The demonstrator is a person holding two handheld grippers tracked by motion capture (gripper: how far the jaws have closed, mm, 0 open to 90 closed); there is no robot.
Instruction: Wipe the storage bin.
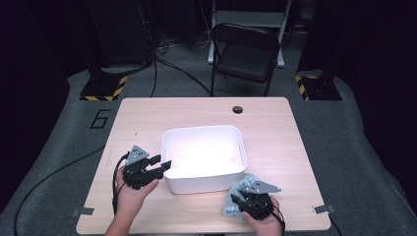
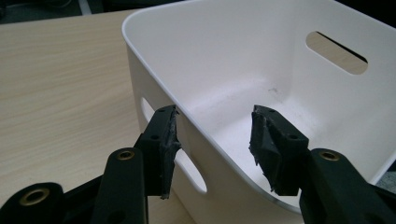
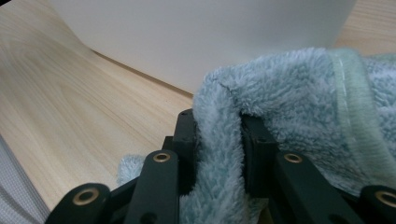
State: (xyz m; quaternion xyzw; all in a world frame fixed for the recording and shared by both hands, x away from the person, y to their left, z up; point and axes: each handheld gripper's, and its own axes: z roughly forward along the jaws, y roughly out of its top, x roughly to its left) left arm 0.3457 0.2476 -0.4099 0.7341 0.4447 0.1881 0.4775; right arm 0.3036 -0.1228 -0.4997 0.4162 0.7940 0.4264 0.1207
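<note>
Towel [image 3: 299, 98] cut off at right edge, its lower part behind the gripper [image 3: 218, 154] — bin [image 2: 261, 79] rim cropped.

A light wooden worktop [image 1: 147, 118] with rounded corners fills the middle of the frame. A white plastic bin [image 1: 204, 183] with cut-out handles sits on it at the centre. A fluffy pale-blue towel [image 1: 240, 189] lies at the lower right, just beside the bin's near corner. A small dark hole [image 1: 238, 109] marks the worktop's upper right.

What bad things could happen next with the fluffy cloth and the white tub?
The right gripper pinches only one fold of the blue cloth, so it might slip out when lifted. The left gripper straddles the tub's wall with its jaws apart, so the tub could slide if the cloth drags over it.
</note>
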